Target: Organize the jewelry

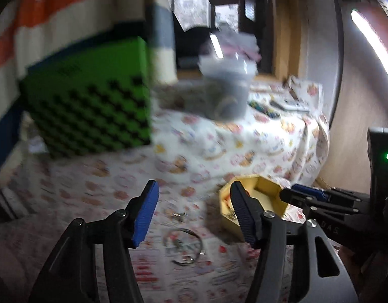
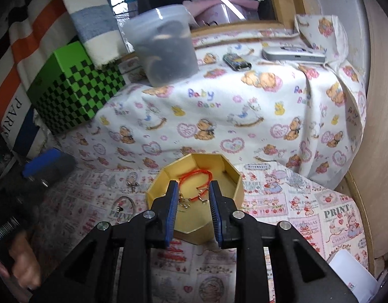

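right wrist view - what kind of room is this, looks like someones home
Most likely a lived-in home, perhaps a bedroom corner: a nursery-print "Baby Bear" cloth covers the surface, a striped towel hangs behind, and a small yellow box of trinkets sits among household clutter such as a plastic tub.

Left wrist view motion-blurred, dim; right wrist view sharp, evenly lit; fisheye edges curved, dark.

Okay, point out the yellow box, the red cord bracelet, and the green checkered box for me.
yellow box [image 2: 231, 176], right wrist view, on the inner right wall.
red cord bracelet [image 2: 194, 174], right wrist view, on the upper loop of cord inside the box.
green checkered box [image 2: 77, 93], right wrist view, on its checkered side face.
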The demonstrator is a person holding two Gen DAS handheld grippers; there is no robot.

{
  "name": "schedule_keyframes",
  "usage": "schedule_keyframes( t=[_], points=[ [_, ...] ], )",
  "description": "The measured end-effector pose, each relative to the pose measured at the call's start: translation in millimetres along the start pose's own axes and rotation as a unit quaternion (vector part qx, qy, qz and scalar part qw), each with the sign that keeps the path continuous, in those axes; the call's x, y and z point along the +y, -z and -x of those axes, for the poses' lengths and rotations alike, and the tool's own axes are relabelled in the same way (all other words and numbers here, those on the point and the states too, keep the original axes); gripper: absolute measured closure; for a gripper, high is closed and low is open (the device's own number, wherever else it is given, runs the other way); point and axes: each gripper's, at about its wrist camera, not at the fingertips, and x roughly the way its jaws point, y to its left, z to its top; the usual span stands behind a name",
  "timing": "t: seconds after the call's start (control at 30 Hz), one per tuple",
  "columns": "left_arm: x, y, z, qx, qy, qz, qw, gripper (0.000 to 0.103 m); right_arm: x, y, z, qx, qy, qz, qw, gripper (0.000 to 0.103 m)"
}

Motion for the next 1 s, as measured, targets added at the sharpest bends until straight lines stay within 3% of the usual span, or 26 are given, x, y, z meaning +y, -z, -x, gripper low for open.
schedule_keyframes(
  t=[0.1,0.23,0.3,0.43,0.63,0.8,0.9,1.0],
  points=[
    [13.0,-7.4,19.6,-0.021,-0.019,0.001,0.9996,0.036,4.9,0.2,7.2,-0.016,0.002,0.006,1.000,0.074],
    [28.6,-8.5,42.1,-0.048,-0.044,0.002,0.9979,0.023,9.1,1.4,12.3,-0.029,0.014,0.004,0.999,0.058],
    [34.9,-5.7,49.9,-0.056,-0.058,0.000,0.9967,0.021,13.1,3.6,14.3,-0.038,0.034,0.009,0.999,0.057],
    [50.1,9.3,58.8,-0.080,-0.076,0.019,0.9937,0.016,16.8,4.2,16.0,-0.047,0.033,0.015,0.998,0.052],
    [56.4,19.9,42.7,-0.060,-0.087,0.021,0.9942,0.016,18.4,5.1,18.9,-0.056,0.024,0.013,0.998,0.043],
    [60.3,35.0,28.7,-0.057,-0.062,0.040,0.9957,0.011,19.8,6.0,19.7,-0.070,0.031,0.016,0.997,0.036],
    [63.0,44.3,11.0,-0.032,-0.078,0.038,0.9957,0.011,20.7,6.4,18.9,-0.068,0.032,0.018,0.997,0.034],
    [67.8,50.0,-0.4,-0.012,-0.057,0.056,0.9967,0.011,23.4,7.6,19.8,-0.070,0.035,0.023,0.997,0.029]
  ],
)
